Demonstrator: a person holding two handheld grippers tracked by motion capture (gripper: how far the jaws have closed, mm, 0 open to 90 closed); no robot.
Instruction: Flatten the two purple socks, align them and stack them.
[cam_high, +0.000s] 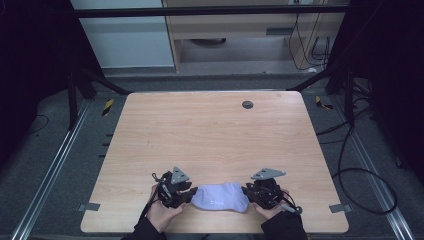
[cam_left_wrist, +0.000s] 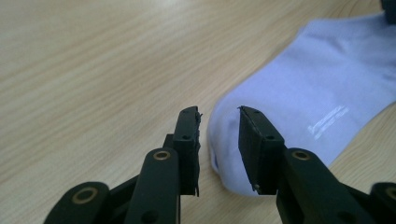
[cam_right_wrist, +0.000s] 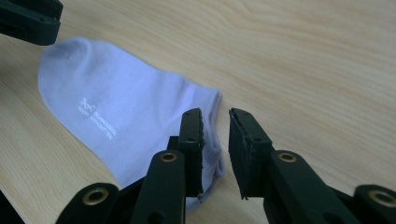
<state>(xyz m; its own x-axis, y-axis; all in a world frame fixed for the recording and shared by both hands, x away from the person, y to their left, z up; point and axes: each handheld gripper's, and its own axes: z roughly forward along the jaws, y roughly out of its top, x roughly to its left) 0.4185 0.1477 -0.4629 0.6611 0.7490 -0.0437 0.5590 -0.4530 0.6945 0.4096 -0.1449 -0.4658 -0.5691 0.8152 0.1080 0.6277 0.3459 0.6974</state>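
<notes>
**Sock flat on tabletop, both tongs parted at its ends**

Left tongs (cam_high: 189, 195) sat at the left end of the sock (cam_high: 220, 197), low and nearly level with the tabletop (cam_high: 210, 130); in the left gripper view its jaws stood apart with a clear gap, the rounded end of the sock (cam_left_wrist: 299, 112) showing through that gap and beyond the right pad, pads not pressing on fabric; reads as a release or a pre-grasp line-up at that end, can't tell which.

Sock itself lay flat, lengthwise left to right, near the tabletop edge closest to the person, between the two hands; pale lavender, small white logo print facing up; no visible twist or fold, so probably laid out flat on purpose.

Right tongs (cam_high: 248, 192) mirrored the left at the sock's right end; in the right gripper view jaws were apart, the sock (cam_right_wrist: 121, 112) edge lying under and beside the left pad, right pad over bare wood; nothing clamped.

Symmetric hold points at opposite ends make sense for stretching or smoothing.
</notes>
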